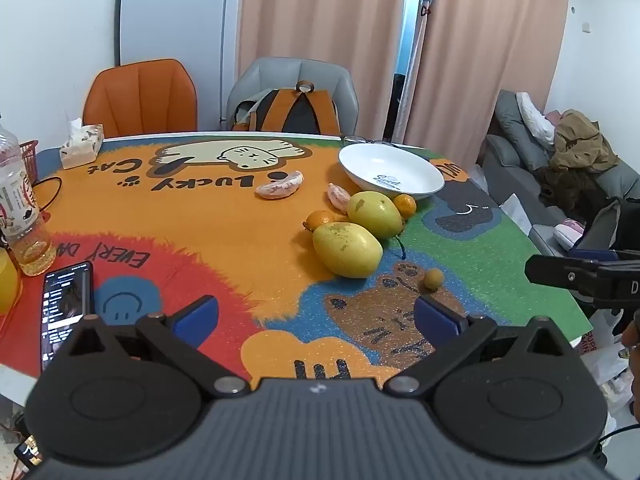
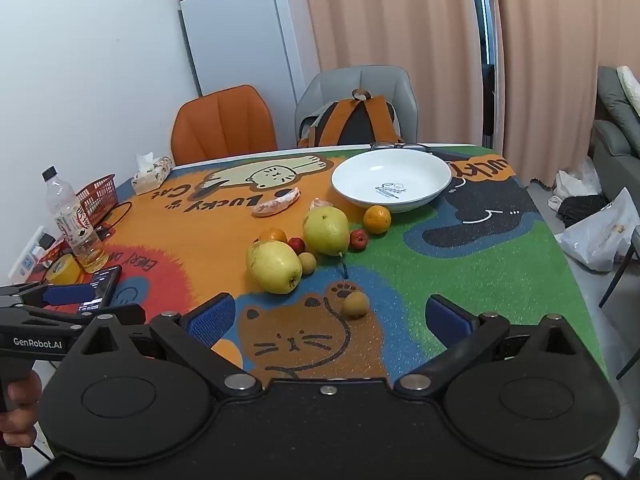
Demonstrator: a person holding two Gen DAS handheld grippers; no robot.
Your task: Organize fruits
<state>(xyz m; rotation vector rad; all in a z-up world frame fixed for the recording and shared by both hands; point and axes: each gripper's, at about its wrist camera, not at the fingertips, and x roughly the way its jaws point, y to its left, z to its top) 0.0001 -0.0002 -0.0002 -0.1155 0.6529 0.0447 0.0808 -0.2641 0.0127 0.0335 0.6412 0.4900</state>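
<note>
An empty white bowl stands at the far side of the cartoon tablecloth, also in the left wrist view. In front of it lie two yellow pears, two small oranges, two small red fruits, two brown longans and peeled citrus segments. My left gripper is open and empty above the near table edge. My right gripper is open and empty, with the nearer longan just ahead between its fingers.
A phone, a drink bottle, a tissue pack and a red basket sit on the left of the table. Glasses lie behind the bowl. Two chairs, one with a backpack, stand beyond.
</note>
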